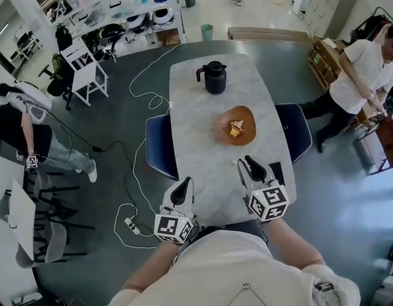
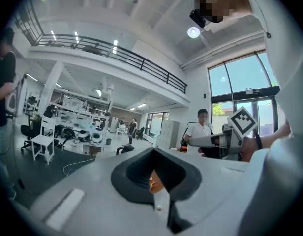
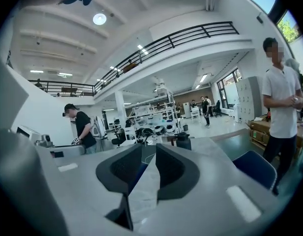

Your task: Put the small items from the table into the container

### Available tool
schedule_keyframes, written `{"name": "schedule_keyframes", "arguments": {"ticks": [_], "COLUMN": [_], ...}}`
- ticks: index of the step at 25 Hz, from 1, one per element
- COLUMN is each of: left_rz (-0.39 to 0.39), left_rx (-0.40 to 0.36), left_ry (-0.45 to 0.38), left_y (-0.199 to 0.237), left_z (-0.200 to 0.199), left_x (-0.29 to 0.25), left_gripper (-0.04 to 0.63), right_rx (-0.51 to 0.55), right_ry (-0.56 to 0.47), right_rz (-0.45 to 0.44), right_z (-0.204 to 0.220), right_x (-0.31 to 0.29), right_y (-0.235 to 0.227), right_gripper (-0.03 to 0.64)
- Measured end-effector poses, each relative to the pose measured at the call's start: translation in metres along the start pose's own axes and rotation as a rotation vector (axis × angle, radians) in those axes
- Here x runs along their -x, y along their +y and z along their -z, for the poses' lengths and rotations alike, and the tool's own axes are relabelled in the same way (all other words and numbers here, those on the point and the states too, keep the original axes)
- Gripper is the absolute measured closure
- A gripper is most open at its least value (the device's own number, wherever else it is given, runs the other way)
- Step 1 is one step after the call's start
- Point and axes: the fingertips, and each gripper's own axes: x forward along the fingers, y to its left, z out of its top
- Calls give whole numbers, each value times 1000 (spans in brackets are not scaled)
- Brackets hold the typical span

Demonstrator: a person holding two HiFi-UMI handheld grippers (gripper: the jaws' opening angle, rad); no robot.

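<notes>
A brown wooden bowl [image 1: 236, 125] with small yellow items [image 1: 235, 130] in it sits mid-table on the white marble table [image 1: 203, 107]. One tiny pale item [image 1: 235, 163] lies on the marble just left of my right gripper [image 1: 249, 164]. That gripper hovers over the near end of the table, its jaws a narrow gap apart with nothing between them [image 3: 149, 149]. My left gripper [image 1: 184, 185] hangs at the table's near left edge, tips together and empty [image 2: 154, 151]. The bowl [image 2: 154, 182] shows through the hollow behind its tips.
A black kettle [image 1: 214, 77] stands at the table's far end, also in the right gripper view as kettle [image 3: 182, 140]. Blue chairs [image 1: 159, 146] [image 1: 300, 130] flank the table. A flat black object [image 1: 277, 171] lies by the right gripper. A person [image 1: 363, 75] stands to the right; cables [image 1: 129, 222] cross the floor.
</notes>
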Motion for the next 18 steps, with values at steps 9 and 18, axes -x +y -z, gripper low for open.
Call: {"name": "schedule_keyframes", "arguments": {"ticks": [9,18], "left_rz": [126,129], "left_rx": [-21,-20], "left_ry": [-34,-48], "left_y": [-37,-36], "left_z": [-6,-6], "left_x": [8,20], "left_gripper": [592,592], "right_rx": [7,19], "right_ry": [-22,-21], "right_rz": [67,73], "right_z": [17,24], "right_x": [49,61], "right_y": [34,46], "right_gripper": [525,531]}}
